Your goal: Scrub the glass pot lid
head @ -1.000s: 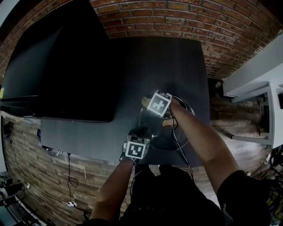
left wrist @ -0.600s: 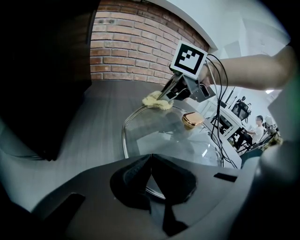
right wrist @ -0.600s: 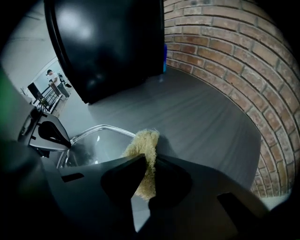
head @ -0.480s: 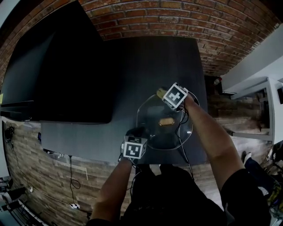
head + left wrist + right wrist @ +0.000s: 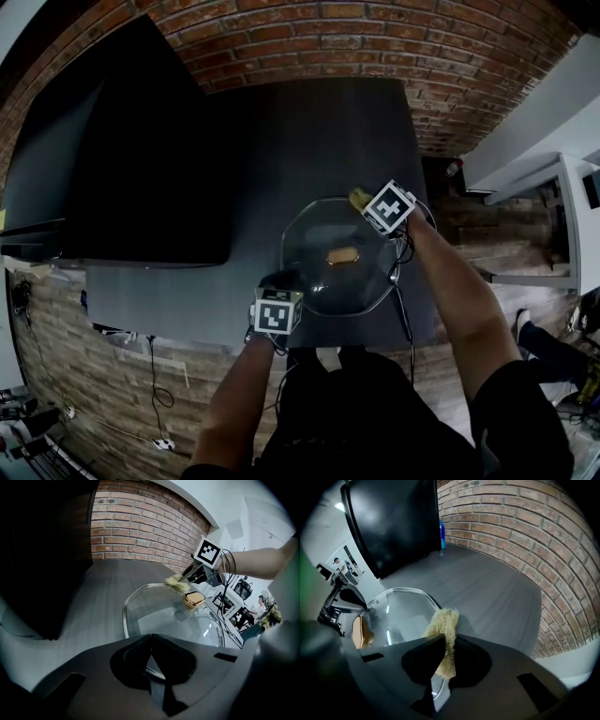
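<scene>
Clear glass pot lid [image 5: 317, 283] (gold knob [image 5: 342, 255]), pale yellow scrubber [image 5: 443, 626], dark grey table [image 5: 309, 141], red brick wall [image 5: 375, 37]

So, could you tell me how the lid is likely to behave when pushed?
The lid is clear glass, so probably stiff, heavyish and breakable. Resting rim-down on the smooth table, it would likely slide rather than tip, which may be why the left gripper clamps its rim.
</scene>
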### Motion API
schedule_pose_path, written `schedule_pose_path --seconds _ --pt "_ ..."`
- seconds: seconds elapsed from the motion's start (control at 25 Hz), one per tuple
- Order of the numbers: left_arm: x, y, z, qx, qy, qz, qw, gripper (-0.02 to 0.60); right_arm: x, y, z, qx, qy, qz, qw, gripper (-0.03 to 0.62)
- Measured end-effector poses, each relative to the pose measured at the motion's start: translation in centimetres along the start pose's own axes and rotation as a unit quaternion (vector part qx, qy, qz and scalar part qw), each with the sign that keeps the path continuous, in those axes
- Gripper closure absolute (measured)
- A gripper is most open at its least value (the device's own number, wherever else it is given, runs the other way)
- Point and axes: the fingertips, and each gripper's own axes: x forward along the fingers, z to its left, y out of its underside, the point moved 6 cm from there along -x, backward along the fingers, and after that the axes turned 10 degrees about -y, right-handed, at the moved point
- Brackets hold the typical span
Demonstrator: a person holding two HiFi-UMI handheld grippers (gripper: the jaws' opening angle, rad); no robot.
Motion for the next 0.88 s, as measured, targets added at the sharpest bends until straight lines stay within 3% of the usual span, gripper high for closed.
schedule_pose_path --seconds 0.32,0.88 --pt "-0.1 -0.4 -0.1 -0.006 -0.008 0.006 0.9999 0.548 -1.6 4.6 -0.1 0.025 0.009 -0.014 1.000 0.543" --pt "0.0 -0.5 -0.3 -0.009 -0.024 0.009 0.9996 0.548 -3.9 11.6 3.7 0.046 0.008 -0.034 0.998 0.545"
